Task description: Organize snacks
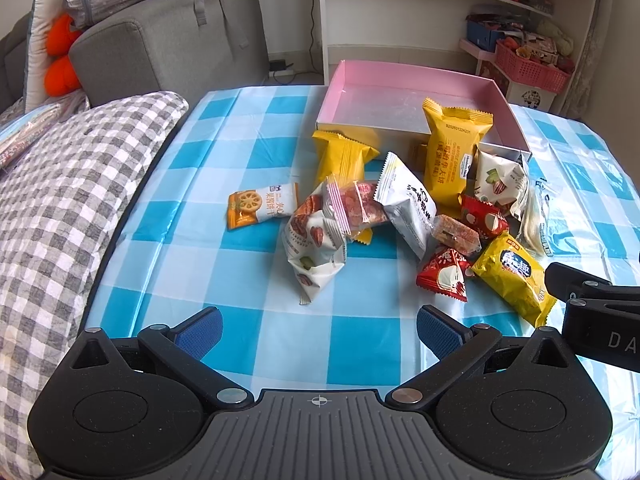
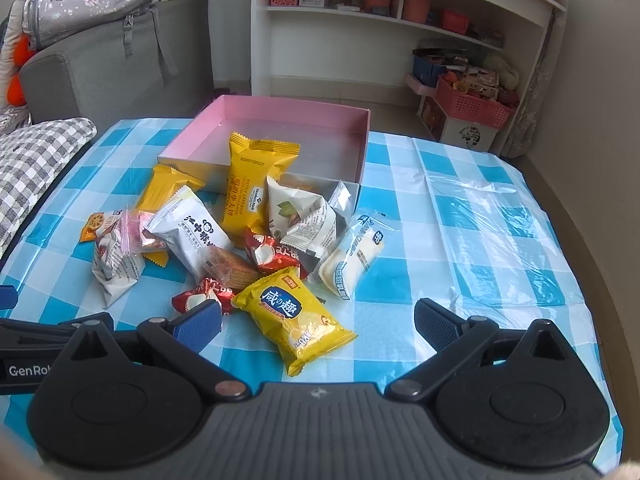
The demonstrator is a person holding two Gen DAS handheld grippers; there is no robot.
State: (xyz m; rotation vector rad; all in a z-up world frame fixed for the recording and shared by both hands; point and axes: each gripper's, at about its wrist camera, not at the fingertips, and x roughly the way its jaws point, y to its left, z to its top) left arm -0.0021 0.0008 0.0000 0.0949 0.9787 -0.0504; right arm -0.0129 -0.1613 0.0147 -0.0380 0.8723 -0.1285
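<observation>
Several snack packets lie in a heap on the blue checked tablecloth [image 1: 248, 288] before an empty pink box [image 1: 404, 100], also in the right wrist view [image 2: 280, 124]. A tall yellow packet [image 1: 452, 152] leans on the box's front wall. A lotus-root packet [image 1: 260, 204] lies apart at the left. A yellow packet [image 2: 296, 316] lies nearest my right gripper [image 2: 318, 326], which is open and empty with the packet's near end between its fingers. My left gripper [image 1: 318, 326] is open and empty, short of a white packet [image 1: 312, 248].
A grey checked cushion [image 1: 68, 200] borders the table's left edge. A grey sofa [image 1: 168, 48] and white shelves [image 2: 400, 28] stand behind the table. A pink basket [image 2: 472, 104] sits on the floor at the right. The right gripper's body [image 1: 596, 312] shows at the left wrist view's right edge.
</observation>
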